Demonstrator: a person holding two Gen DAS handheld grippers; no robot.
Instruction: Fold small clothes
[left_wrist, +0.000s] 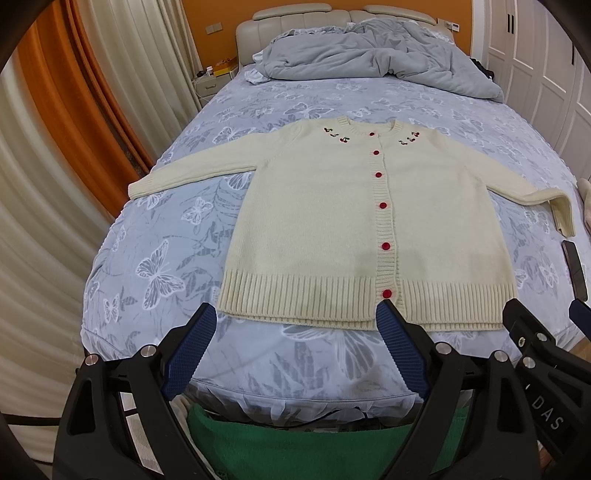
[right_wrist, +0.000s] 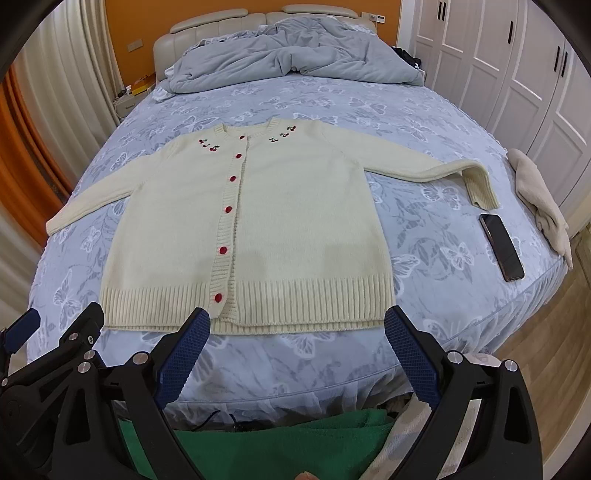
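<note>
A cream knit cardigan (left_wrist: 332, 229) with red buttons and cherry embroidery lies flat, front up, on the bed (left_wrist: 155, 236), sleeves spread out to both sides. It also shows in the right wrist view (right_wrist: 295, 221). Its right sleeve cuff (right_wrist: 480, 184) is bent back toward the foot of the bed. My left gripper (left_wrist: 295, 317) is open and empty, just short of the ribbed hem. My right gripper (right_wrist: 297, 321) is open and empty, beside the left one at the hem. The right gripper's body also shows in the left wrist view (left_wrist: 535, 343).
A black phone (right_wrist: 501, 247) lies on the bed's right edge, near a cream cloth (right_wrist: 539, 199). A crumpled grey duvet (right_wrist: 288, 55) fills the head end. White wardrobes (right_wrist: 517, 66) stand right, curtains (left_wrist: 55, 147) left. A green fabric (left_wrist: 295, 443) sits below the grippers.
</note>
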